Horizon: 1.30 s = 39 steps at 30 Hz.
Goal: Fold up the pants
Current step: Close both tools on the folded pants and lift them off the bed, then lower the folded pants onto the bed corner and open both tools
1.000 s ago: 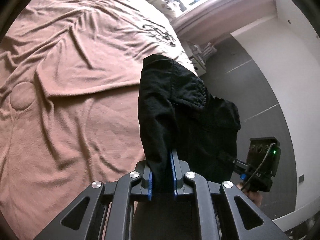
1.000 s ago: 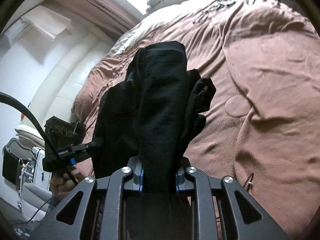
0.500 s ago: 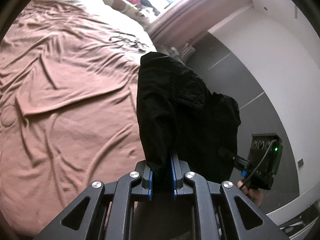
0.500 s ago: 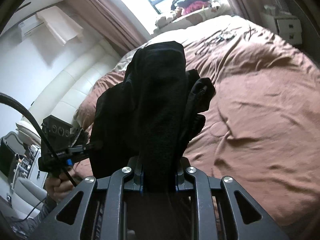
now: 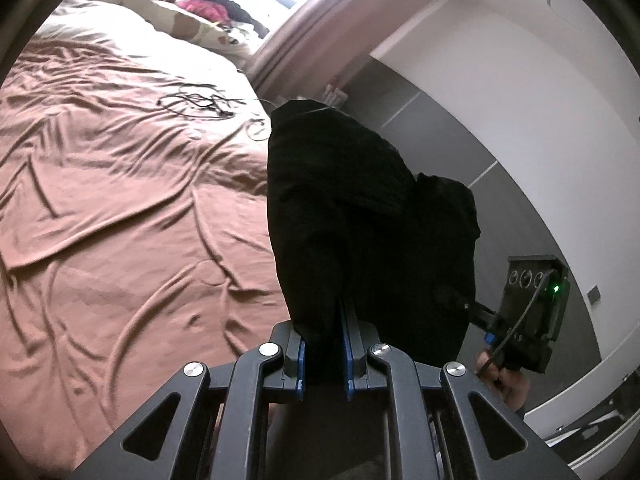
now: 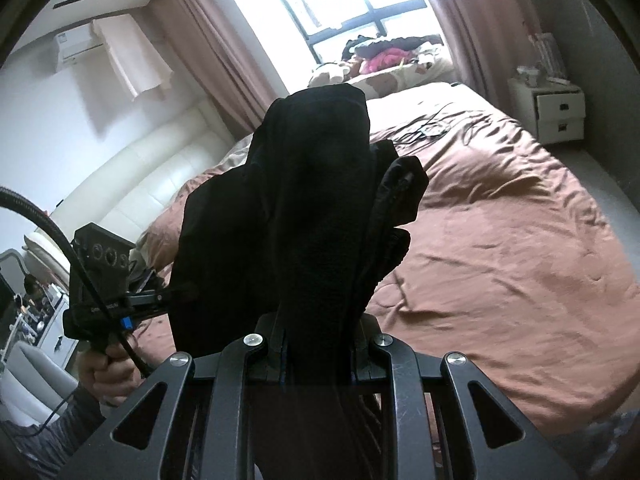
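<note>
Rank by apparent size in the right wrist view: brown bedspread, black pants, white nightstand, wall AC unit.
1. brown bedspread
2. black pants, inflated by hanging right at the lens
3. white nightstand
4. wall AC unit; close to the nightstand, so that order is unsure.

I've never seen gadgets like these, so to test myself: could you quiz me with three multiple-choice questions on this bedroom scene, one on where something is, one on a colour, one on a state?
1. Where does the tangle of dark cables lie?
A. on the bed's far end
B. on the white nightstand
C. on the floor

2. What colour is the bed cover?
A. white
B. brown
C. blue

3. How are the pants held?
A. clamped in both grippers
B. in the left gripper only
C. lying loose on the bed

Answers:
1 A: the cables rest on the cover toward the window.
2 B: the bed cover is brown and wrinkled.
3 A: the left gripper and right gripper each pinch the black pants.
</note>
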Each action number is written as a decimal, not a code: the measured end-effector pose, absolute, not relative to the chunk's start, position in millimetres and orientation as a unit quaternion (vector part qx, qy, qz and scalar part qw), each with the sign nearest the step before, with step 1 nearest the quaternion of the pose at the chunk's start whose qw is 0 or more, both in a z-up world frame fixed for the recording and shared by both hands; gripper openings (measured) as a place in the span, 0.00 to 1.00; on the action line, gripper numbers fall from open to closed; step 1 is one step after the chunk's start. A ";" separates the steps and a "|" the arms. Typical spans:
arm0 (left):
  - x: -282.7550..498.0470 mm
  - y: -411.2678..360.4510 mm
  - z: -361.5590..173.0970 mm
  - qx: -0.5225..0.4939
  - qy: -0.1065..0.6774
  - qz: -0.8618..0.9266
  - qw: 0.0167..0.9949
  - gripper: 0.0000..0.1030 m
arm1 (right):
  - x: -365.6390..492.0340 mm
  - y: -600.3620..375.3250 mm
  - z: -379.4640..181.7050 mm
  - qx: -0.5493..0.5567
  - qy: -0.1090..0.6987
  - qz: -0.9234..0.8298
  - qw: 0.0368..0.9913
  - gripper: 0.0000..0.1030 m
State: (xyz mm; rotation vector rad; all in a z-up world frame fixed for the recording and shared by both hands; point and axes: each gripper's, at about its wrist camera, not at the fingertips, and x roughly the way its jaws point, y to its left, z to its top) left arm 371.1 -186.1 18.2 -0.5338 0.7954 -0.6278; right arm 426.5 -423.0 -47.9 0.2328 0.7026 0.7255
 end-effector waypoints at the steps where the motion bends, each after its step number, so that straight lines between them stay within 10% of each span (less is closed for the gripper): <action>1: 373.3 -192.9 19.7 -0.249 0.376 -0.300 0.840 0.14 | 423.4 -426.3 -45.8 0.109 0.333 0.345 0.871 0.17; 39: 526.1 -447.4 -48.5 -0.224 0.420 -0.417 0.774 0.14 | 452.0 -537.8 -30.4 0.043 0.330 0.228 0.915 0.16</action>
